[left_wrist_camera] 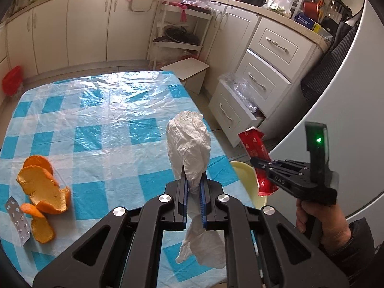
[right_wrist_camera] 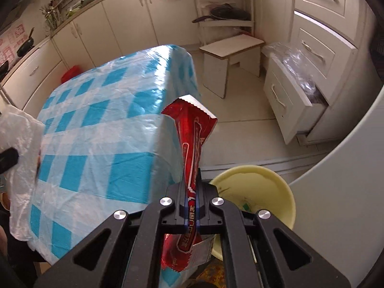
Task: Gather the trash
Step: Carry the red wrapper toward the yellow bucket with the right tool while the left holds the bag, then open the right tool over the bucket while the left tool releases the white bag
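My left gripper (left_wrist_camera: 193, 182) is shut on a crumpled white tissue (left_wrist_camera: 189, 144) and holds it above the table's right edge. My right gripper (right_wrist_camera: 192, 187) is shut on a red snack wrapper (right_wrist_camera: 192, 139), off the table's right side; it also shows in the left wrist view (left_wrist_camera: 260, 168) with the wrapper (left_wrist_camera: 254, 144). A pale yellow bin (right_wrist_camera: 264, 184) stands on the floor just below and right of the right gripper; its rim shows in the left wrist view (left_wrist_camera: 242, 170). Orange peels (left_wrist_camera: 43, 192) and a silver blister pack (left_wrist_camera: 18, 220) lie on the table at the left.
The table (left_wrist_camera: 100, 124) has a blue and white checked plastic cover. A small white stool (left_wrist_camera: 187, 68) stands beyond it. A drawer unit with an open bottom drawer holding a plastic bag (left_wrist_camera: 240, 88) is at the right. A red bag (left_wrist_camera: 12, 79) sits on the floor at the far left.
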